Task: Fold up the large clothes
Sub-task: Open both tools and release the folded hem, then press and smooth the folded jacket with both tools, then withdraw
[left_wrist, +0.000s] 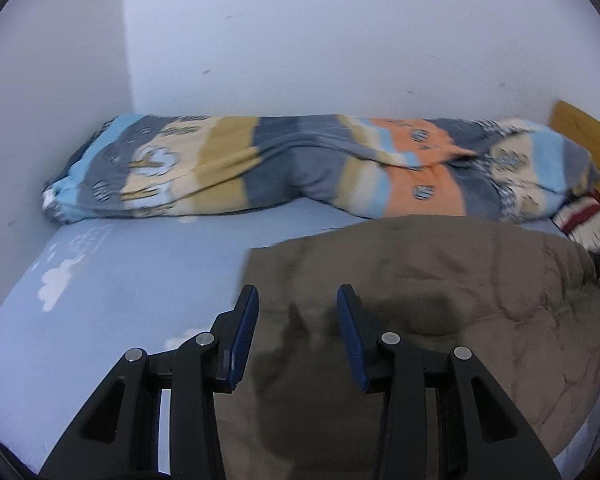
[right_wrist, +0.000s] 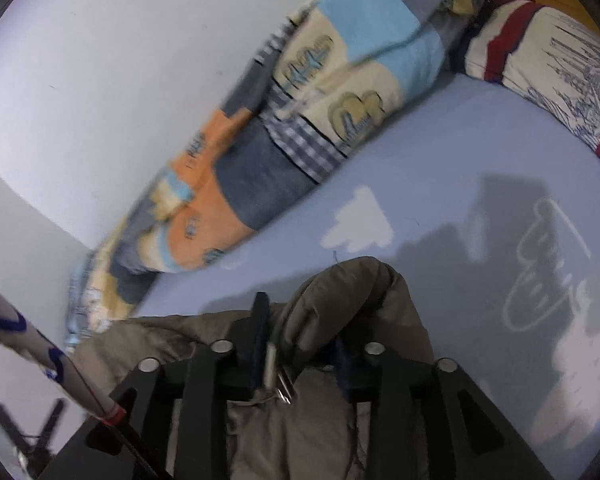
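Observation:
An olive-brown padded garment lies spread on the light blue bed sheet. My left gripper hovers over the garment's left edge. Its blue pads stand apart and nothing is pinched between them. In the right wrist view a bunched fold of the same garment rises between the fingers of my right gripper. A metal zipper pull hangs in the gap beside the left finger. The right finger is mostly hidden behind the fold. The jaws stand apart and the cloth looks loose.
A rolled, striped duvet lies along the white wall at the back of the bed. A patterned pillow sits at the head end by a wooden headboard. A pale strip with blue marks crosses the lower left.

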`<state>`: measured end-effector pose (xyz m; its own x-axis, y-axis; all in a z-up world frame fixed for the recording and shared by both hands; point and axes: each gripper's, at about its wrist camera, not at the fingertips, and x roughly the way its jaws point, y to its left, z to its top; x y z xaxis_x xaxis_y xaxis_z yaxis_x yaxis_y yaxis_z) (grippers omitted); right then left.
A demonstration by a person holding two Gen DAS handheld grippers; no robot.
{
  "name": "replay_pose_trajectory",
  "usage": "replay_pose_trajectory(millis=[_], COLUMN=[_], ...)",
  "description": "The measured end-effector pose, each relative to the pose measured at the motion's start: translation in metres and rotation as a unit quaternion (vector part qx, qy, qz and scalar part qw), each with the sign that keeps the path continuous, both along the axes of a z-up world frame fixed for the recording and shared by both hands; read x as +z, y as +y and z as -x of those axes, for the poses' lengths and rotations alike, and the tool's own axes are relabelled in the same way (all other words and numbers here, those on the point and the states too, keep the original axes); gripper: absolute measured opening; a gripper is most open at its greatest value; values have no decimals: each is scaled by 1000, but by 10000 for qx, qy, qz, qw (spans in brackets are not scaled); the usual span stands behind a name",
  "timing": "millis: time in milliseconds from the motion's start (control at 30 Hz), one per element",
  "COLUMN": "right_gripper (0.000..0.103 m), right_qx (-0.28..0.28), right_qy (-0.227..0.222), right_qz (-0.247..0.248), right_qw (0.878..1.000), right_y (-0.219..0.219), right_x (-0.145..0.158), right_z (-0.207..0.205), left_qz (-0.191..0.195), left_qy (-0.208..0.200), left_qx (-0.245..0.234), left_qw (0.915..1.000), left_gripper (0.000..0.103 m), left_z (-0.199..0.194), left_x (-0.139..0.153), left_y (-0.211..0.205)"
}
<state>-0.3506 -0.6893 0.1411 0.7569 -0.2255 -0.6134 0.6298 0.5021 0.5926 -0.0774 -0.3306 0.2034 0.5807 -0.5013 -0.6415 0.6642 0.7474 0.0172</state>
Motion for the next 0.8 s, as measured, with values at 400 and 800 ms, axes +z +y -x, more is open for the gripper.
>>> replay_pose_trajectory(millis=[400, 800], right_gripper=[63, 63], right_qx=[1112, 1423], right_qy=[320, 1410], right_qz=[917, 964], right_qw=[9890, 9750], right_y=[60, 38], right_x=[14, -67], right_z=[-34, -120], left_qz=[-577, -603], left_qy=[60, 611], left_qx=[-355, -138], left_qw=[9977, 9962], left_gripper=[39, 41], left_z=[28, -23], left_x=[-49, -110], left_y=[-85, -115])
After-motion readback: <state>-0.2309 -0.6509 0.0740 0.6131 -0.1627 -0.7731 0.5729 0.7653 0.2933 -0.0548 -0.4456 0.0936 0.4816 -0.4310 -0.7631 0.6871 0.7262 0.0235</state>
